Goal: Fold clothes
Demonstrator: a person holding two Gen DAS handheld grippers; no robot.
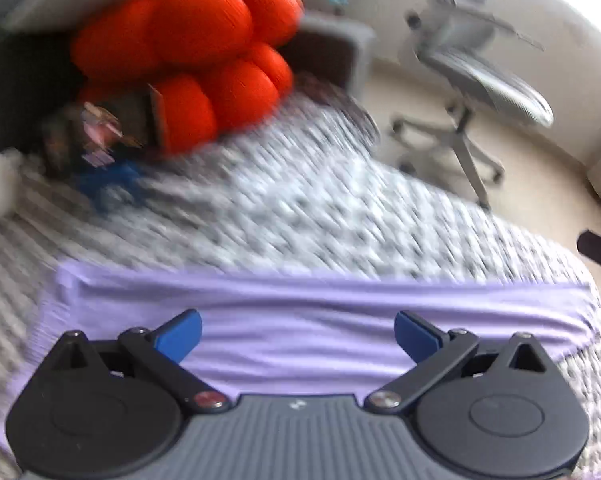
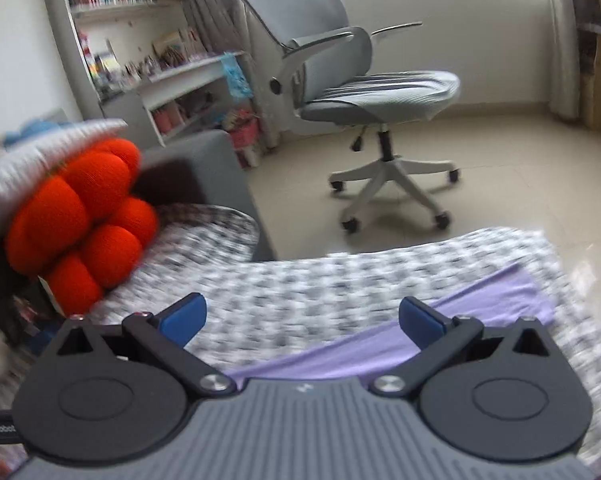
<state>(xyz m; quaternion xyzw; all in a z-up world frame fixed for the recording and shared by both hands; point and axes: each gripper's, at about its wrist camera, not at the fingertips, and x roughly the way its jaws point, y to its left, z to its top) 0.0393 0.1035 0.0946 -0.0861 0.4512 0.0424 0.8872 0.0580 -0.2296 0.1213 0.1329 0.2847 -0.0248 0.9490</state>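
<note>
Both tongs stand spread wide with nothing between their blue pads. Left tongs (image 1: 298,334) hang over a lilac garment (image 1: 300,320), which lies flat in a broad band across a black-and-white patterned cover (image 1: 280,200). Its far edge is folded into a straight hem, with long soft creases running side to side; the near part is hidden behind the gripper body. From the right wrist view, the right tongs (image 2: 302,320) sit above the same lilac garment (image 2: 480,304), seen here as a slanted strip rising toward the right, its lower end cut off by the gripper.

Beyond the cloth, the cover is heavily smeared by blur, so its print cannot be read. An orange knotted cushion (image 1: 196,52) rests at the far left against a grey upholstered backrest (image 2: 208,160); some dark and blue things lie just beside it, too blurred to name. Farther off, a grey office chair (image 2: 360,80) stands on the pale floor (image 2: 500,152), with bookshelves (image 2: 140,40) against the wall behind.
</note>
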